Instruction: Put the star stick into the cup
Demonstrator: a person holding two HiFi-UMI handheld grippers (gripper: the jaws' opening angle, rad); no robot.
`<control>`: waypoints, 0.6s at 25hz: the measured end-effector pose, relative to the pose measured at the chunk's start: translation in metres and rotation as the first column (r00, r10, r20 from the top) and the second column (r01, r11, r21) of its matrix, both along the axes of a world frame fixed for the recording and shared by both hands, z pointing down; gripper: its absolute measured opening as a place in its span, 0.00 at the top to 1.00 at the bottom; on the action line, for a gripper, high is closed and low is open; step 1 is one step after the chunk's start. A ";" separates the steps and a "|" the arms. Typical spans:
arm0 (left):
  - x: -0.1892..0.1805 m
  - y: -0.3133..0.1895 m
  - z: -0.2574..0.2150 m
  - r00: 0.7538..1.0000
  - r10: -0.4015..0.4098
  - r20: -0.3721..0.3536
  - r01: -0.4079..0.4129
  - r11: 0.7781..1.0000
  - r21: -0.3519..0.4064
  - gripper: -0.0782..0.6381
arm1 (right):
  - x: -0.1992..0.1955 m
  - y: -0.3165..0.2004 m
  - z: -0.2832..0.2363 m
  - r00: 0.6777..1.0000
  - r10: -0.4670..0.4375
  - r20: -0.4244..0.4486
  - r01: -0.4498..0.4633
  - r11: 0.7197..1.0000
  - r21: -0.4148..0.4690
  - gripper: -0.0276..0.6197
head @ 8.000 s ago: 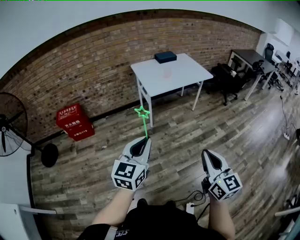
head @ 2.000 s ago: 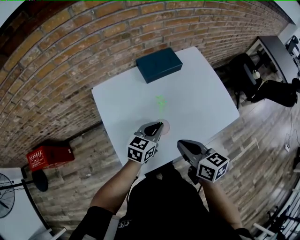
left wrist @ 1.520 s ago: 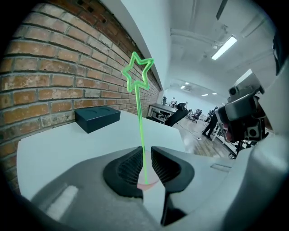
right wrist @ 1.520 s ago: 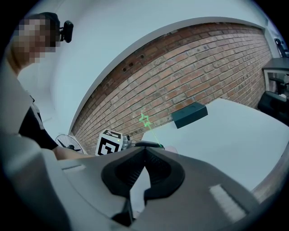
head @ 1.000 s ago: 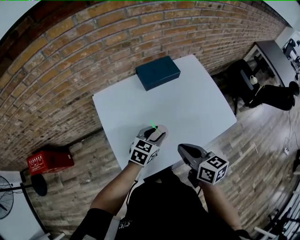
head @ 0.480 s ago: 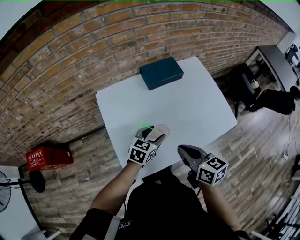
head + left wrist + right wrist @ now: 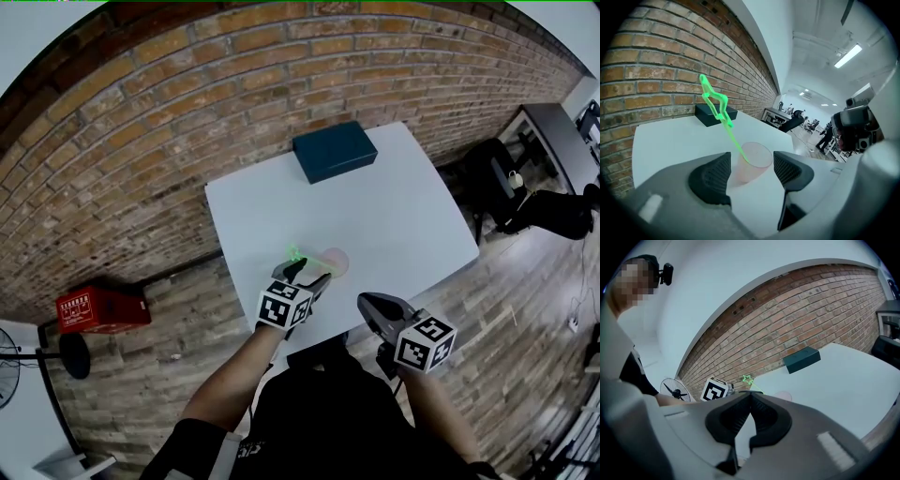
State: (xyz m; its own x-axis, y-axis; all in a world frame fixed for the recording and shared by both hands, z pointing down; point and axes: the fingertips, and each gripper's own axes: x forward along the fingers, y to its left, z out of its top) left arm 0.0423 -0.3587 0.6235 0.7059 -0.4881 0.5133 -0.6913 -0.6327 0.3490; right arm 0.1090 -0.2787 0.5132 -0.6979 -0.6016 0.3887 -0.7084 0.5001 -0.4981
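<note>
Widened since a second ago, the left gripper point(image 7: 752, 168) has just been opening its jaws; they now gape, gripping nothing. Beside it at the table's point(image 7: 412, 220) near edge, the right gripper point(image 7: 751, 401) idles, jaws pressed together, empty. Just beyond, the released star stick point(image 7: 723, 117) leans in the pink cup point(image 7: 758, 155). A dark box point(image 7: 335, 151) sits by the far edge.

The star stick point(image 7: 734, 140) is green, the cup point(image 7: 753, 163) pink.
</note>
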 end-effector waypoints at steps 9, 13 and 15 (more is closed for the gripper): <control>-0.023 0.019 -0.028 0.998 0.013 -0.063 -0.010 0.999 0.048 0.65 | -0.011 0.006 -0.016 1.000 0.022 -0.008 -0.021 0.998 0.064 0.96; -0.033 0.032 -0.048 0.998 0.046 -0.046 -0.039 0.990 0.134 0.71 | -0.012 0.009 -0.024 0.997 0.042 -0.057 -0.036 0.995 0.092 0.96; -0.037 0.037 -0.065 0.997 0.060 -0.047 -0.049 0.979 0.198 0.79 | -0.010 0.008 -0.035 0.996 0.032 -0.083 -0.021 0.991 0.131 0.96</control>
